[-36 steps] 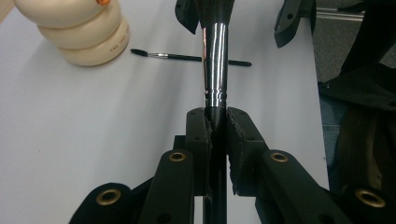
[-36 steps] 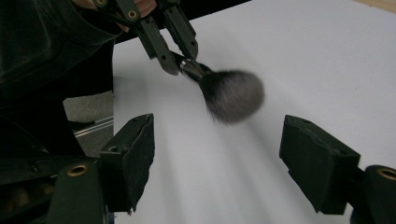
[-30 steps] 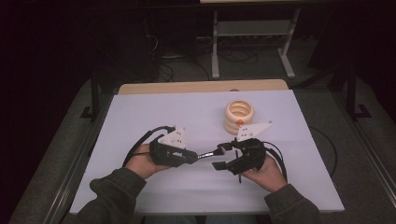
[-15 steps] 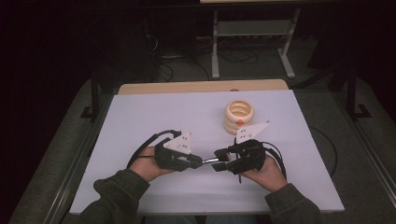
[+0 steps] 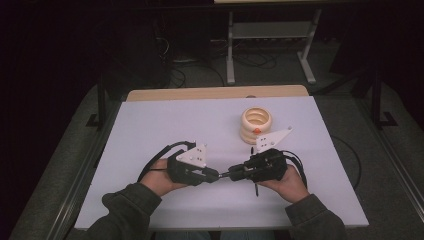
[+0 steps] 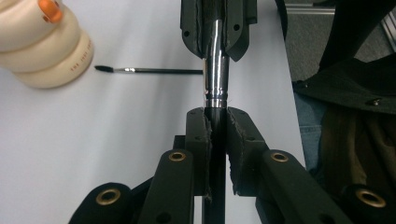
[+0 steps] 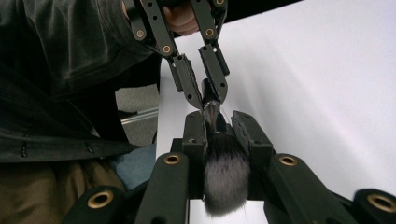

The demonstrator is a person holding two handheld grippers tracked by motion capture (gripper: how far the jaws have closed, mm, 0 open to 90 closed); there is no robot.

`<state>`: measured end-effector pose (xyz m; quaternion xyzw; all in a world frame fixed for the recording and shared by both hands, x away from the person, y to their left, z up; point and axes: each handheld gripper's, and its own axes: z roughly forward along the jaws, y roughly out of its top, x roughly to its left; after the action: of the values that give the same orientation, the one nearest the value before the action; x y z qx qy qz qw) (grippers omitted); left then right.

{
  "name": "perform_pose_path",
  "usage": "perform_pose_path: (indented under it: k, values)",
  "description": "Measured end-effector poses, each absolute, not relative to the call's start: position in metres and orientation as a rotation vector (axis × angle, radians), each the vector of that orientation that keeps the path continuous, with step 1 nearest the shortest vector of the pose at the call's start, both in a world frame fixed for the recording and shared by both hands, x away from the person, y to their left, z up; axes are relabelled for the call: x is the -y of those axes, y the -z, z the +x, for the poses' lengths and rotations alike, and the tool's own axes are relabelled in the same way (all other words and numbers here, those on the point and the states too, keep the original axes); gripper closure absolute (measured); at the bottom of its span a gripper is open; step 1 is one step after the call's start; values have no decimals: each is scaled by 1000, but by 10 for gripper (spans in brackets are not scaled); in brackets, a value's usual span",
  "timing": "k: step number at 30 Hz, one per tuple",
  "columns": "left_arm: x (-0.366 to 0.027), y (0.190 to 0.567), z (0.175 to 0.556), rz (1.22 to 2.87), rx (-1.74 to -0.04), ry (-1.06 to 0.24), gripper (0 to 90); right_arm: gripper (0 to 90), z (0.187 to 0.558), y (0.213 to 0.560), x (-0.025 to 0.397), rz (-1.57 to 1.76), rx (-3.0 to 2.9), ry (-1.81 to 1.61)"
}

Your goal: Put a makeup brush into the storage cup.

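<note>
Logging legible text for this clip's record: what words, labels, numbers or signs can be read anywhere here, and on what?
Cream ribbed holder: one small line of reddish print on its lower ring, too small and blurred to read.
Makeup brush held between the left gripper and the right gripper: no print visible.
Thin brush lying on the table: none legible.

"Was there any writing to read?"

"Only one trace. In the left gripper view, a short line of small reddish print ran along the lower ring of the cream ribbed holder [image 6: 44, 56], but it was too small and blurred to make out."

"Nothing on the two brushes, the grippers or the table?"

"No lettering, brand, number or sign could be read on them."
</note>
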<state>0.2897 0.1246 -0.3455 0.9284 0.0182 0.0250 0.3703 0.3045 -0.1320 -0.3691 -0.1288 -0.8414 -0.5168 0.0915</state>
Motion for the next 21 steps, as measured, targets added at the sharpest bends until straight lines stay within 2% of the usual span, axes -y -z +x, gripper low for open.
perform_pose_path:
  k: [5,11,14,16,19,20,21]
  values:
    - [-117,353,288,2465,-48,-62,699,756,302,363,127,-360,2576,1457]
    - [-114,354,286,2501,-46,-45,677,756,301,346,121,-284,2736,1290]
    - [-111,355,285,2506,-36,-47,694,756,302,337,117,-225,2770,1248]
    - [-110,354,285,2502,-25,-47,771,755,302,333,115,-207,2776,1242]
    - [-110,354,286,2480,-58,-36,781,749,301,330,115,-211,2774,1268]
    - [-112,353,287,2459,-69,-26,785,738,300,330,116,-245,2752,1293]
    - [-114,353,288,2432,-81,-26,786,659,301,331,119,-255,2729,1336]
